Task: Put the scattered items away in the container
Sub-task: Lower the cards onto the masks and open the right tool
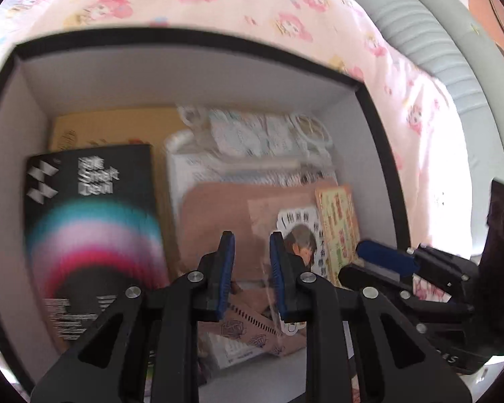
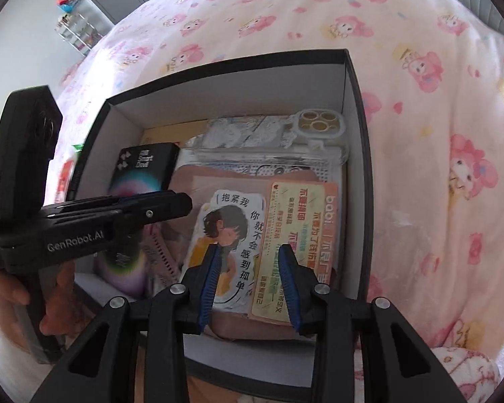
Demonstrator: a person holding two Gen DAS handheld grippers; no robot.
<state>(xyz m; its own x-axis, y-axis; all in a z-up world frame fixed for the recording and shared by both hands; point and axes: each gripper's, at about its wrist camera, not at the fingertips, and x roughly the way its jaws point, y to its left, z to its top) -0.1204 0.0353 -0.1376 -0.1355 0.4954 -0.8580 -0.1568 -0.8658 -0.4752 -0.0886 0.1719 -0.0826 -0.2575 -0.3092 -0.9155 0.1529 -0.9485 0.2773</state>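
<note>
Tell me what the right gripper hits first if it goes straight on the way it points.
Most likely the cartoon girl sticker lying on top in the box, with the orange card right beside it. The right gripper is open and holds nothing; depth is unclear.

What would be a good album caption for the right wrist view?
Open right hand-held gripper poised over a black-rimmed white-walled box of cards and packets on a pink cartoon-print bedsheet.
</note>
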